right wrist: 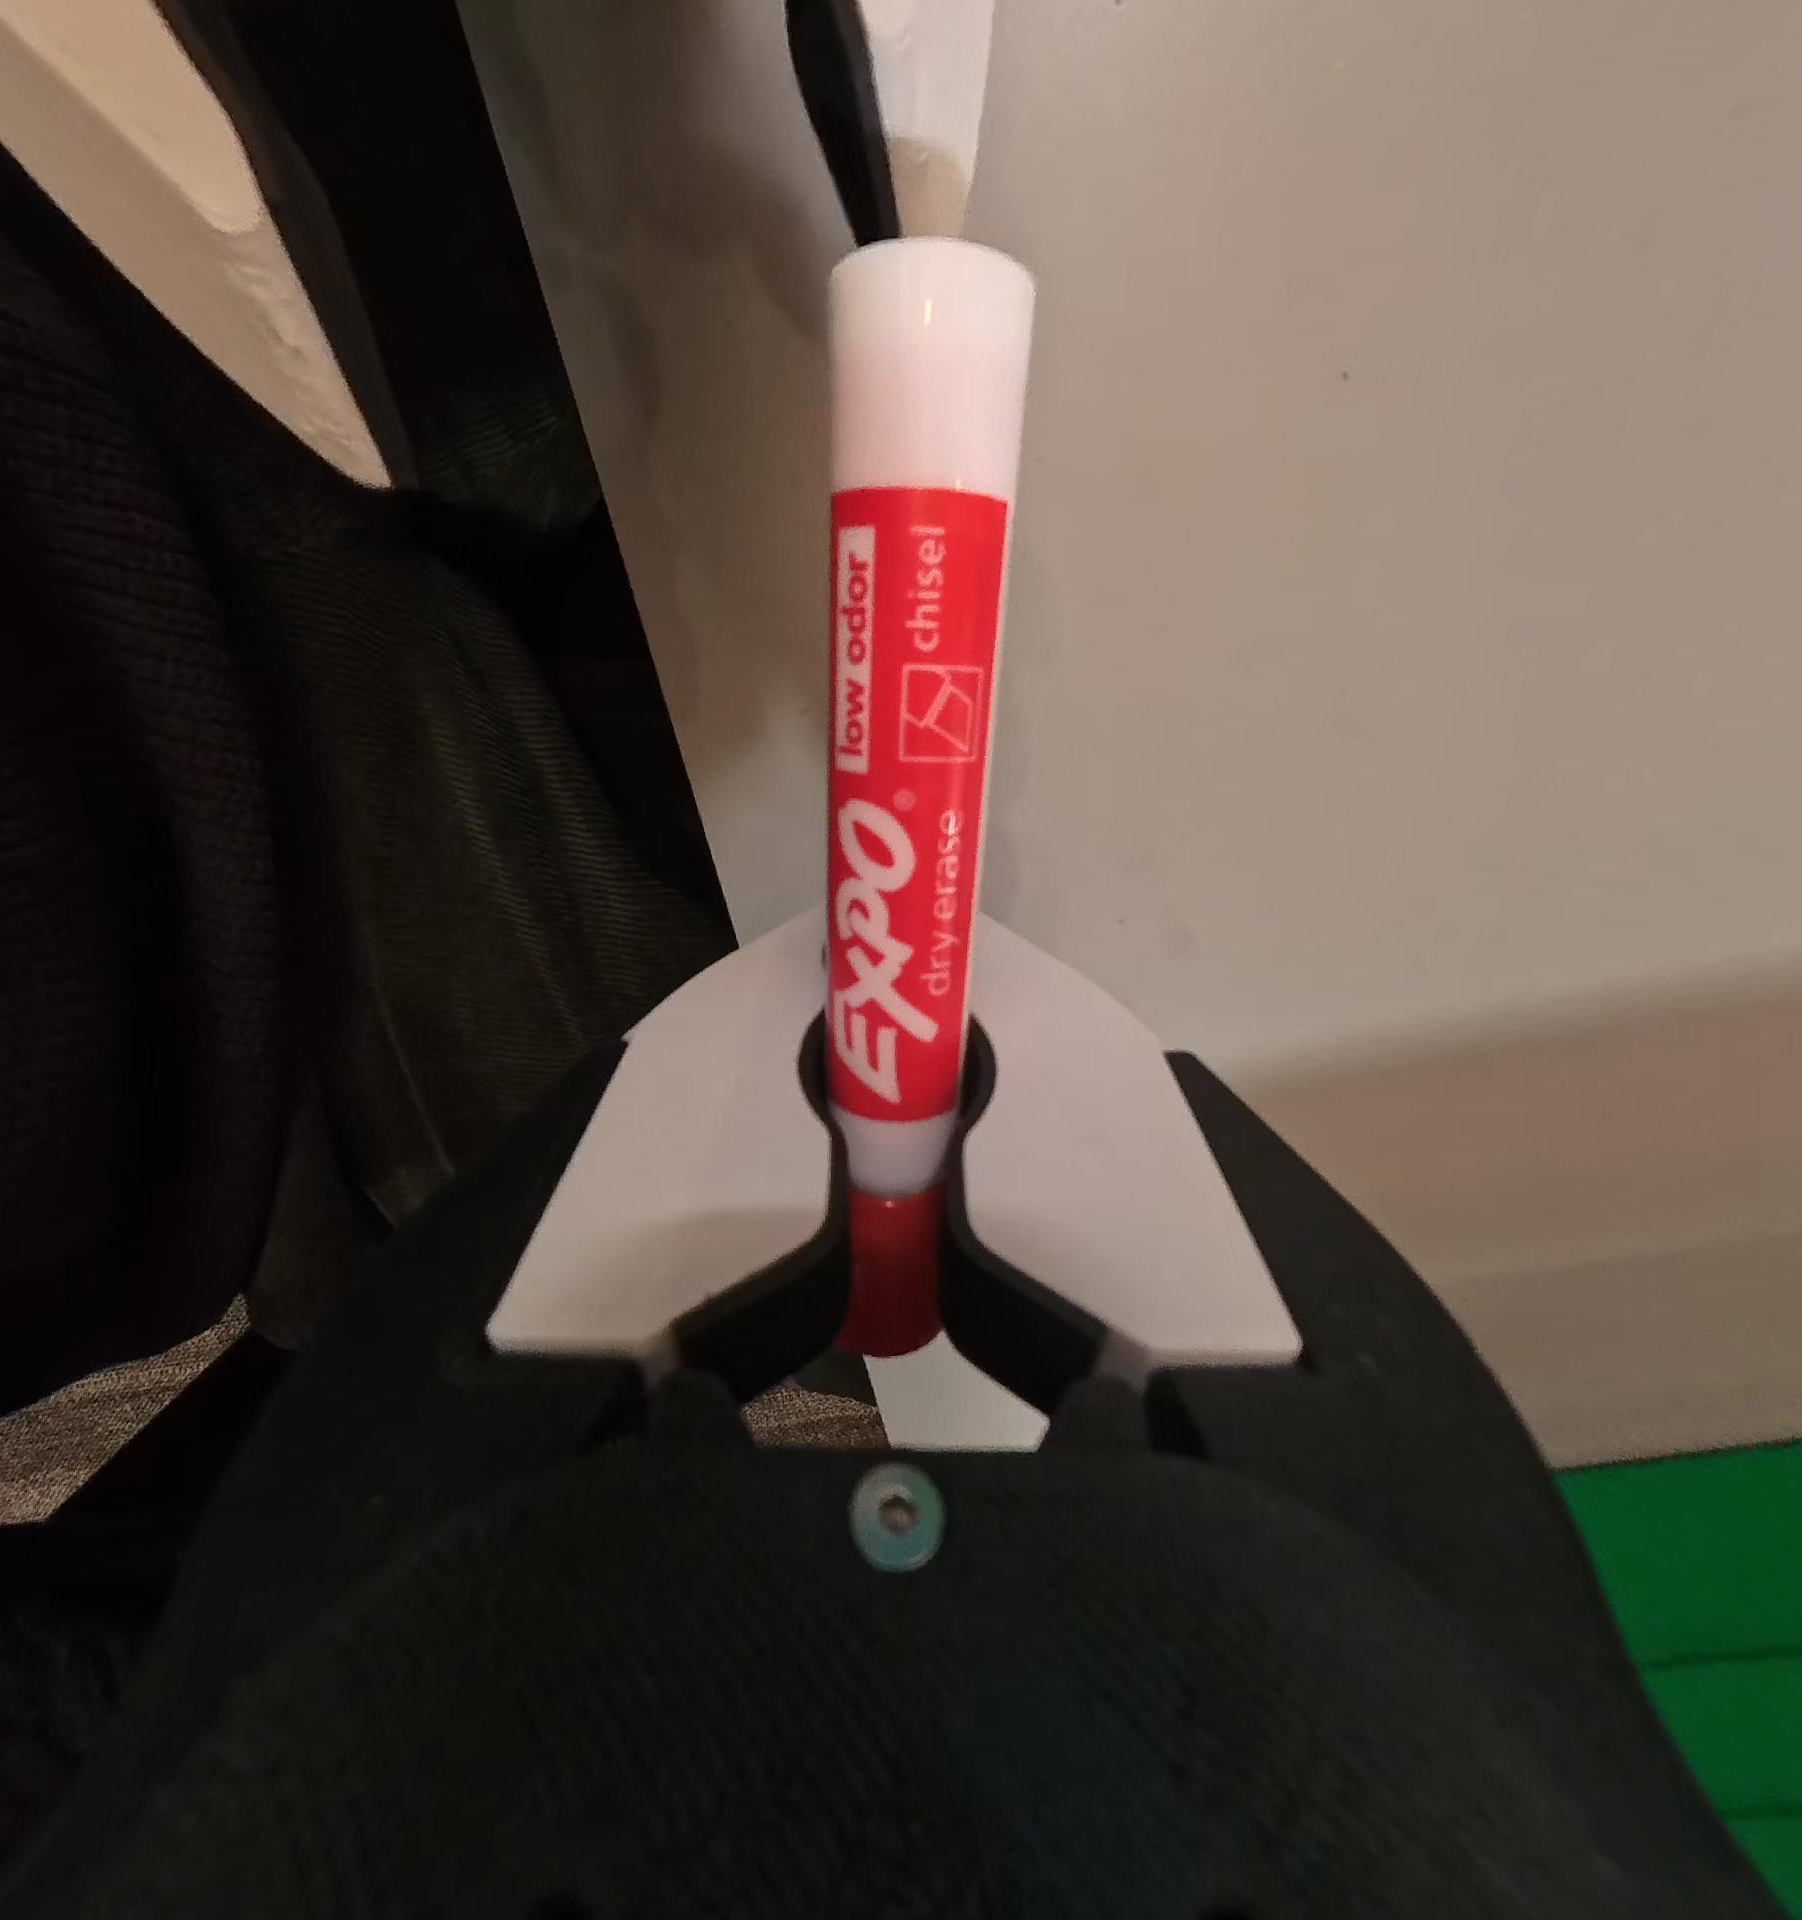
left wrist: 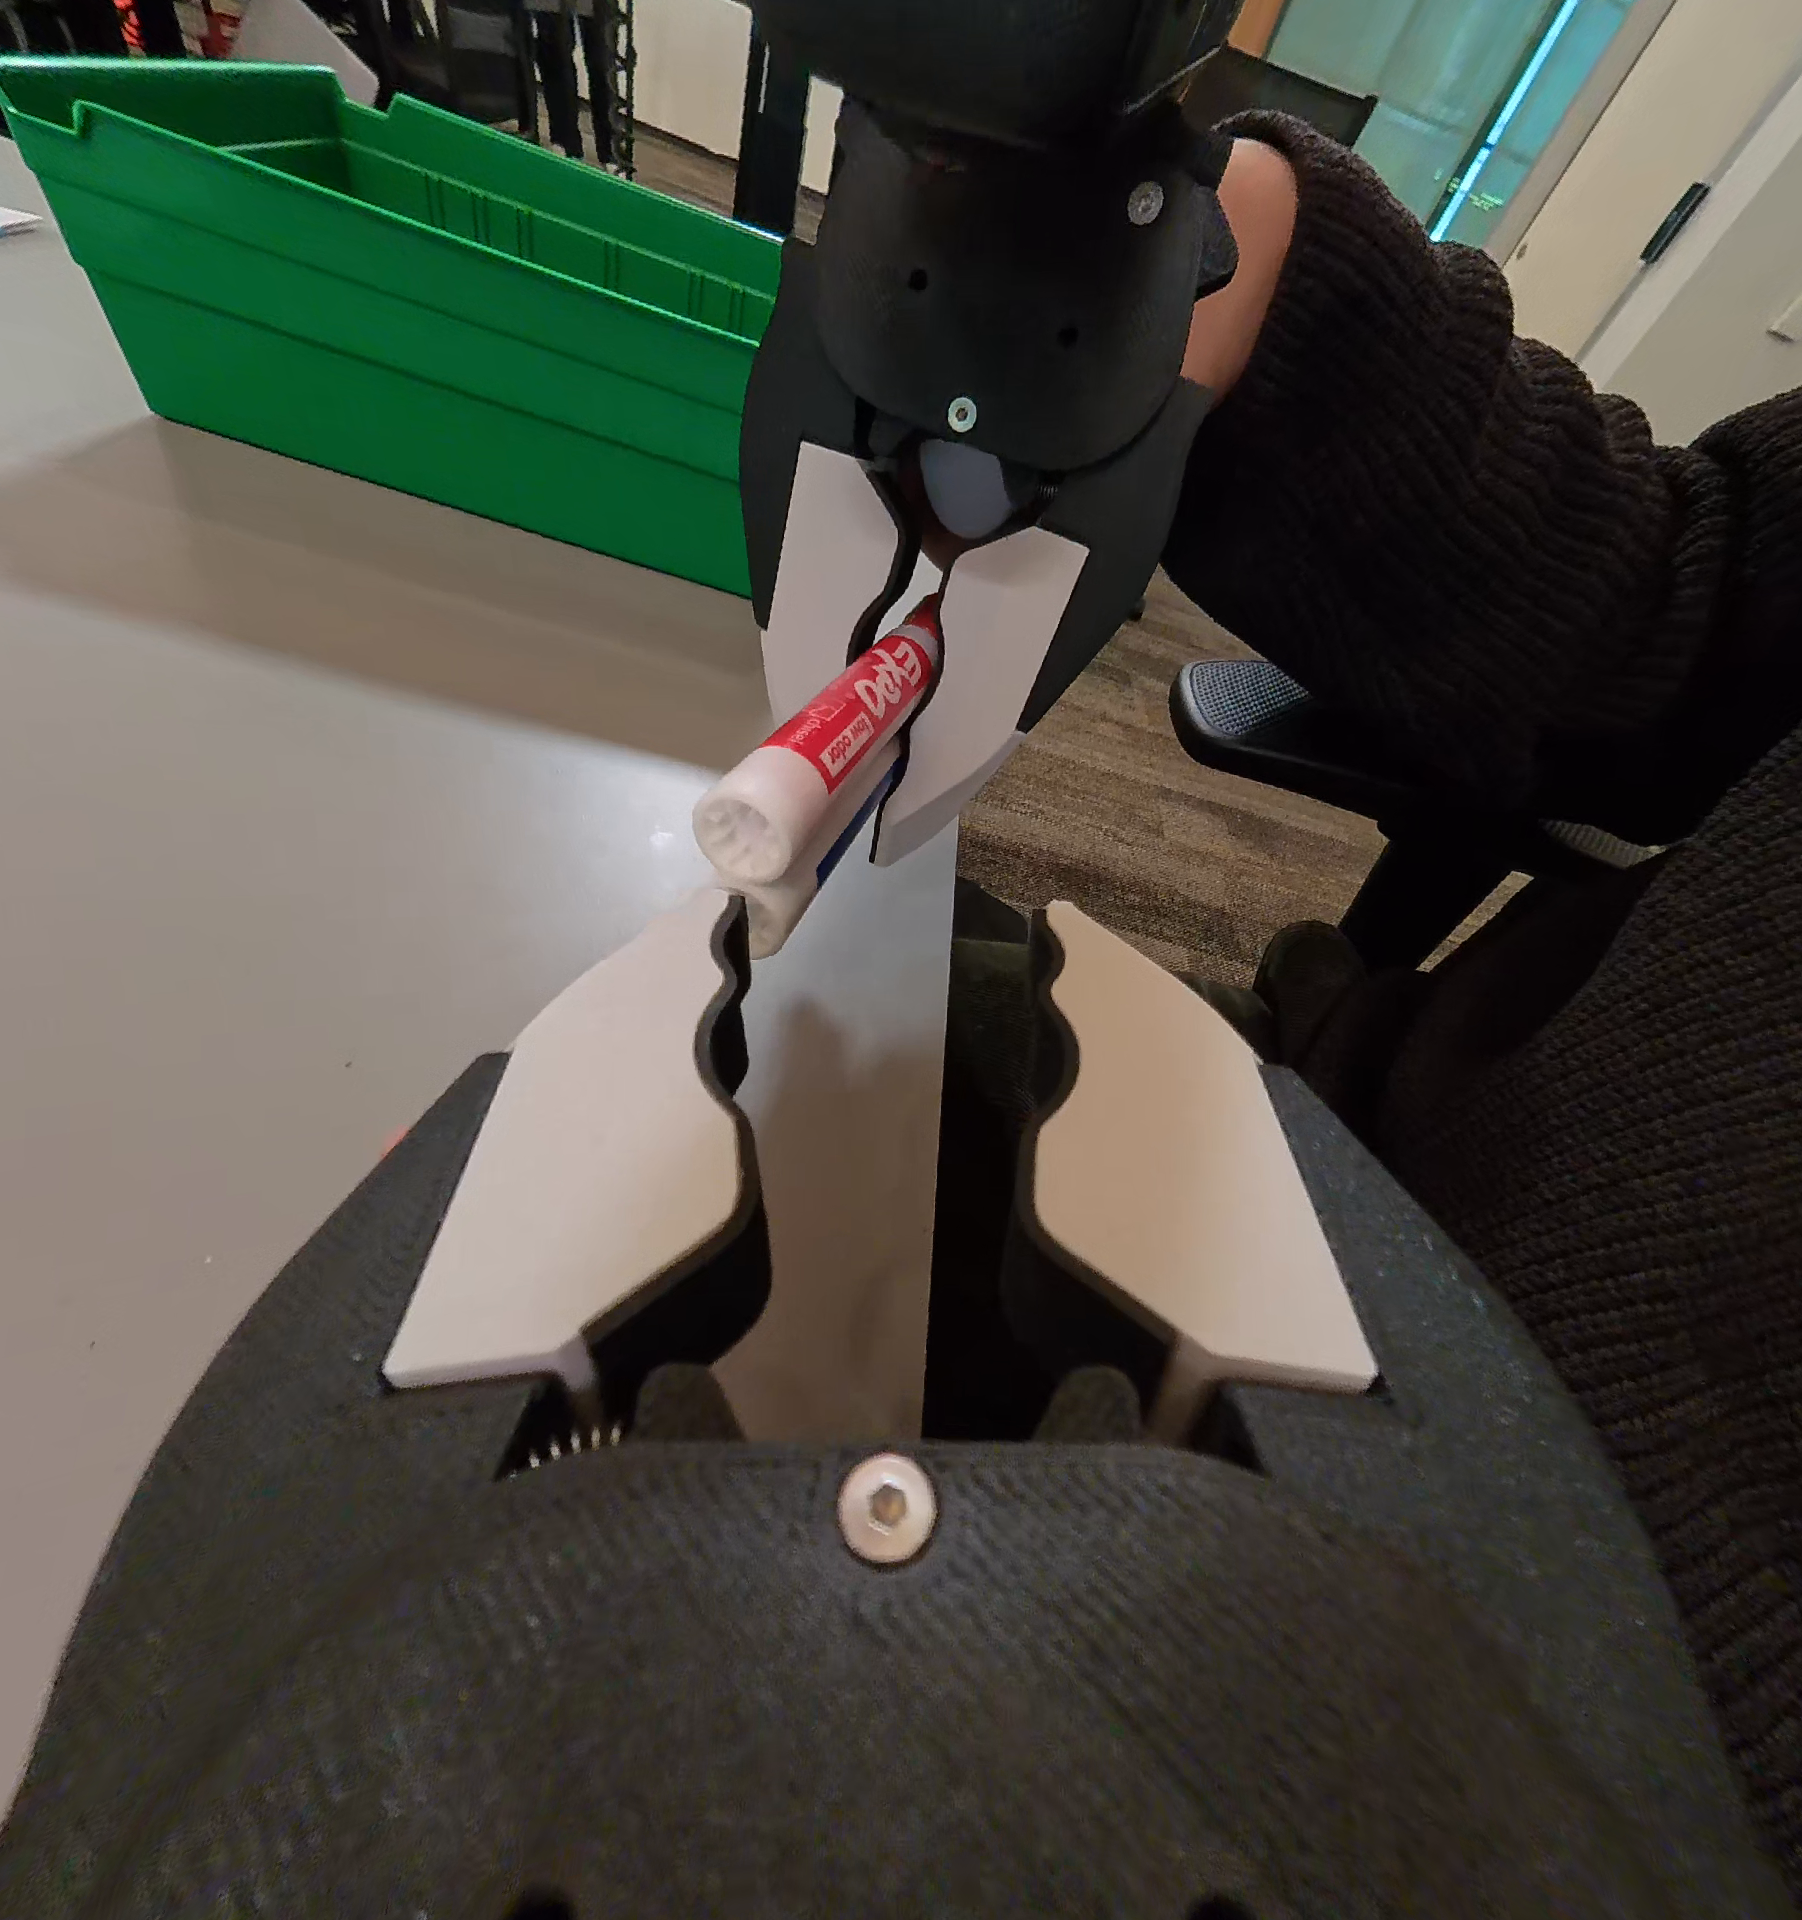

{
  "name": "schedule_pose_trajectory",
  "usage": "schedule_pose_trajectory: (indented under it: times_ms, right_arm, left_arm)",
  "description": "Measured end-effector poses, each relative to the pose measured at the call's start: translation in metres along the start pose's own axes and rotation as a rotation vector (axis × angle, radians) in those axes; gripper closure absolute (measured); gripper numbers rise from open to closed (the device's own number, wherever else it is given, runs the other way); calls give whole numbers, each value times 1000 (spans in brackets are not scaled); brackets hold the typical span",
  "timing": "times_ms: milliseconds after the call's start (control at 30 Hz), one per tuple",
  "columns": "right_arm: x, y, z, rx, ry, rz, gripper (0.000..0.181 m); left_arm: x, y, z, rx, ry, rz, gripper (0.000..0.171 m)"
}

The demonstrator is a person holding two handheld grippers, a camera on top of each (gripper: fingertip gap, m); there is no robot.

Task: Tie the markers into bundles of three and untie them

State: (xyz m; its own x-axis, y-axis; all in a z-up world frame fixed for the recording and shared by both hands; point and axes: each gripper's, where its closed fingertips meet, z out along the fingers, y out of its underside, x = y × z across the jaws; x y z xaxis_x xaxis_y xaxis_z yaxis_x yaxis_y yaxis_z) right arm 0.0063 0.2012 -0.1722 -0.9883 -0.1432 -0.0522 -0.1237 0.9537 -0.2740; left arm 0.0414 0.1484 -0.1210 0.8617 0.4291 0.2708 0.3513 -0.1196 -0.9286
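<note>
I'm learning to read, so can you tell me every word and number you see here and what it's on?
Red marker, gripped in the right claw: white lettering and a small square drawing on its red label; I don't copy writing out.
Second marker, under the red one: blue label edge only, its writing hidden.
Green bin: no writing shows.
Wall panel: too small to read.

The right gripper (right wrist: 902,1049) has its white fingers (right wrist: 1063,1122) closed around a red-and-white marker (right wrist: 918,665) near its red cap end, the barrel pointing away over the pale worktop (right wrist: 1396,623). A green bin (right wrist: 1728,1621) shows at the near right.
</note>
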Motion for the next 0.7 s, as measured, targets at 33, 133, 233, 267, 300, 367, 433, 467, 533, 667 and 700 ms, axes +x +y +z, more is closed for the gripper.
schedule_pose_trajectory:
  times_ms: [33, 133, 233, 267, 300, 367, 433, 467, 533, 667, 700]
  right_arm:
    - [0, 0, 0, -1, 0, 0, 167]
    - [0, 0, 0, 0, -1, 0, 167]
    - [0, 0, 0, 0, -1, 0, 167]
    - [-1, 0, -1, 0, -1, 0, 167]
    - [-1, 0, -1, 1, -1, 0, 167]
    - [-1, 0, 0, 0, -3, 0, 167]
    - [-1, 1, 0, -2, -3, 0, 167]
    - [-1, 1, 0, -2, -3, 1, 167]
    - [-1, 1, 0, -2, -4, 1, 167]
    - [-1, 1, 0, -3, -4, 2, 167]
    - [-1, 1, 0, -3, -4, 2, 167]
  left_arm:
    - [0, 0, 0, 0, -1, -1, 120]
    - [-1, 0, 0, 1, -2, -6, 120]
    - [-2, 1, 0, -2, -3, -11, 119]
    - [-2, 1, 0, -2, -3, -12, 119]
    - [-2, 1, 0, -4, -4, -13, 118]
    - [-2, 2, 1, -10, -4, -16, 117]
    - [-3, 3, 1, -15, -3, -18, 116]
    - [-3, 3, 1, -16, -3, -17, 116]
    - [-3, 4, 1, -18, -3, -18, 116]
    - [-4, 4, 1, -22, -4, -22, 115]
    - [-4, 4, 1, -22, -4, -23, 115]
